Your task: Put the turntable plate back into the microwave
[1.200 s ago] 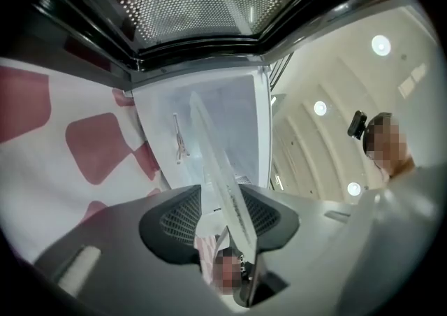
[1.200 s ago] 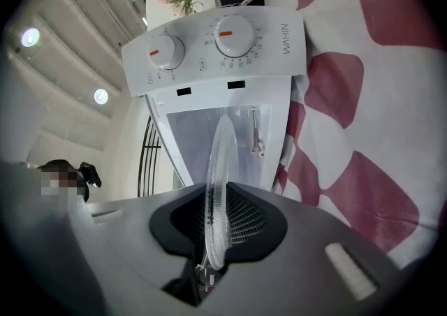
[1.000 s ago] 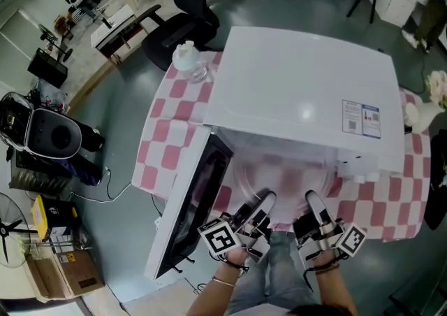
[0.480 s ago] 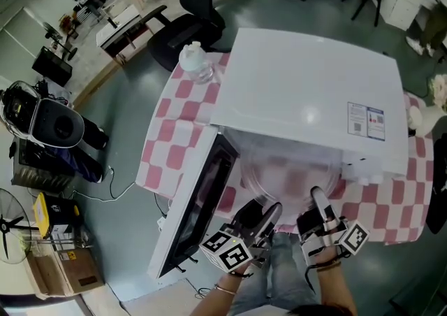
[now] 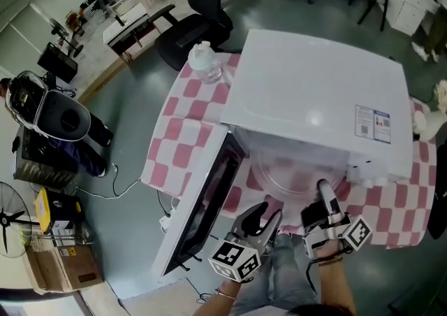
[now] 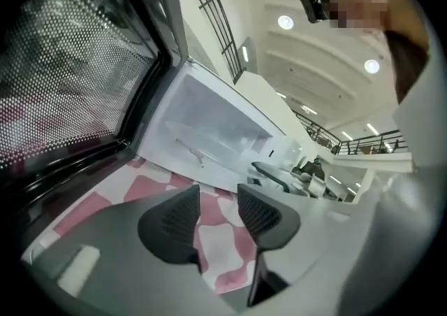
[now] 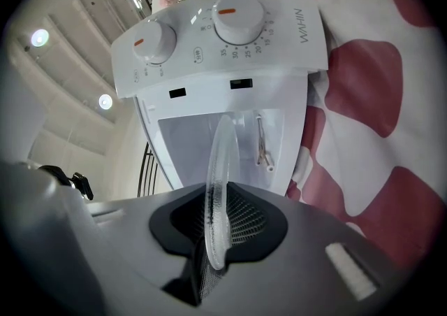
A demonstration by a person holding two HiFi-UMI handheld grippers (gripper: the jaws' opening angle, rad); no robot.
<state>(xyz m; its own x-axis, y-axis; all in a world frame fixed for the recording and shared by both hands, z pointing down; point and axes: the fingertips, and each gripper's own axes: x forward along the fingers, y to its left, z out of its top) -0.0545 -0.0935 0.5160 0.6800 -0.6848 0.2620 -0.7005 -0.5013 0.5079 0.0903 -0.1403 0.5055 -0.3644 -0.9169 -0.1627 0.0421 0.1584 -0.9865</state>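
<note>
My right tongs [image 5: 323, 192], low and right of centre in the head view, are clamped on the near rim of the glass plate [image 5: 293, 171]. In the right gripper view the plate [image 7: 223, 154] stands edge-on in the middle of the frame, with both pads pressed on its rim. Past it the open oven cavity fills the centre, and the two knobs [image 7: 237, 15] of the control panel sit across the top.

From the head view, the plate lies at the open mouth of the microwave [image 5: 314, 91]. Its far side is under the front edge of the oven top and its near side sticks out toward me. I cannot tell how far in it sits.

My left tongs [image 5: 264, 218] are just left of the right ones, at the bottom centre, clear of the plate. In the left gripper view the left tongs [image 6: 218, 199] have just been closing, yet they stand apart with only the pink and white checked cloth [image 6: 218, 248] showing through the gap. The open door [image 6: 77, 77] with its dotted mesh fills the upper left there.

In the head view the door [image 5: 202, 210] swings out toward the lower left. A water bottle [image 5: 204, 63] stands on the cloth [image 5: 174, 147] at the microwave's upper left corner.
</note>
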